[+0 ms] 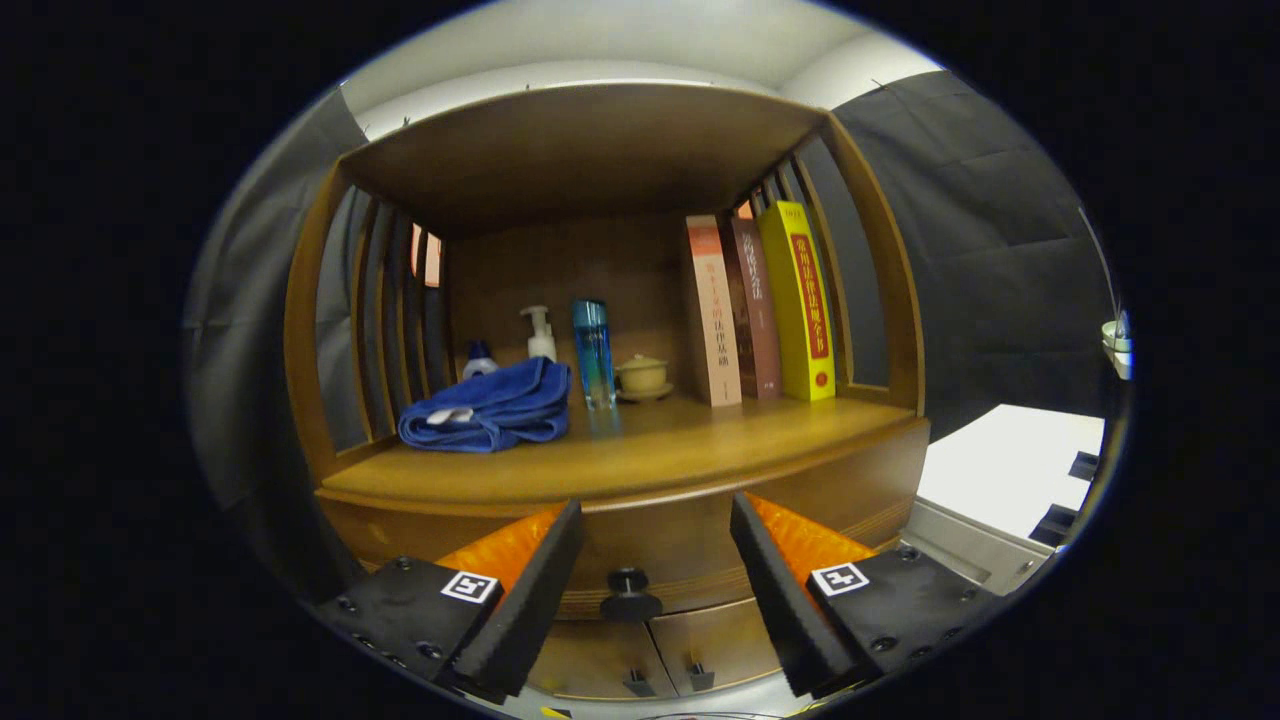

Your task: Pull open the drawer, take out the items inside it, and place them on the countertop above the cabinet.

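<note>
A wooden cabinet stands straight ahead with its countertop (640, 450) under an open shelf bay. Below the countertop the drawer front (660, 545) is closed, and its dark round knob (628, 590) sits just ahead of and between my fingers. My gripper (655, 520) is open, with a wide gap and nothing between the fingers. It hovers in front of the drawer, a little short of the knob, touching nothing. What lies inside the drawer is hidden.
On the countertop lie a folded blue towel (490, 408), a white pump bottle (540, 335), a blue bottle (593, 352), a small lidded cup (642, 377) and three upright books (765, 310). Two small doors (660, 655) sit under the drawer. A white table (1010, 470) stands to the right.
</note>
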